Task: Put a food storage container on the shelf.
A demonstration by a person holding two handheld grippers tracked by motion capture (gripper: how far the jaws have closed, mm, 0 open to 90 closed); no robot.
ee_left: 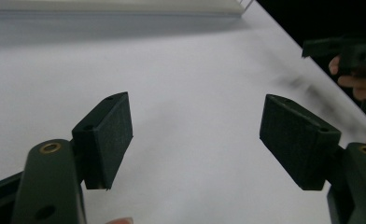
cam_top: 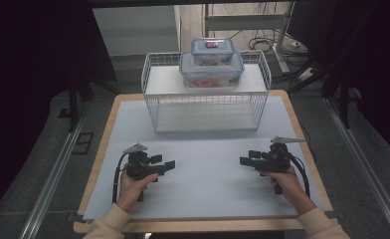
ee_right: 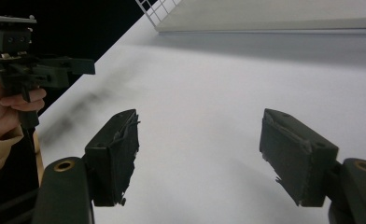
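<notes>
My left gripper [cam_top: 164,161] rests low over the white mat [cam_top: 208,189] at the front left, pointing right. Its jaws stand open with nothing between them, and bare mat lies beyond my left gripper [ee_left: 195,100] in its own view. My right gripper [cam_top: 248,157] sits at the front right and points left toward the other one, also open and empty. The right gripper view shows my right gripper [ee_right: 200,116] with wide-apart jaws over the mat. A hand holds each gripper.
A white wire rack [cam_top: 206,107] stands at the back of the mat. On its top shelf a small lidded container [cam_top: 212,51] sits stacked on a larger one [cam_top: 211,72]. The mat covers a wooden table [cam_top: 103,144]; dark floor surrounds it.
</notes>
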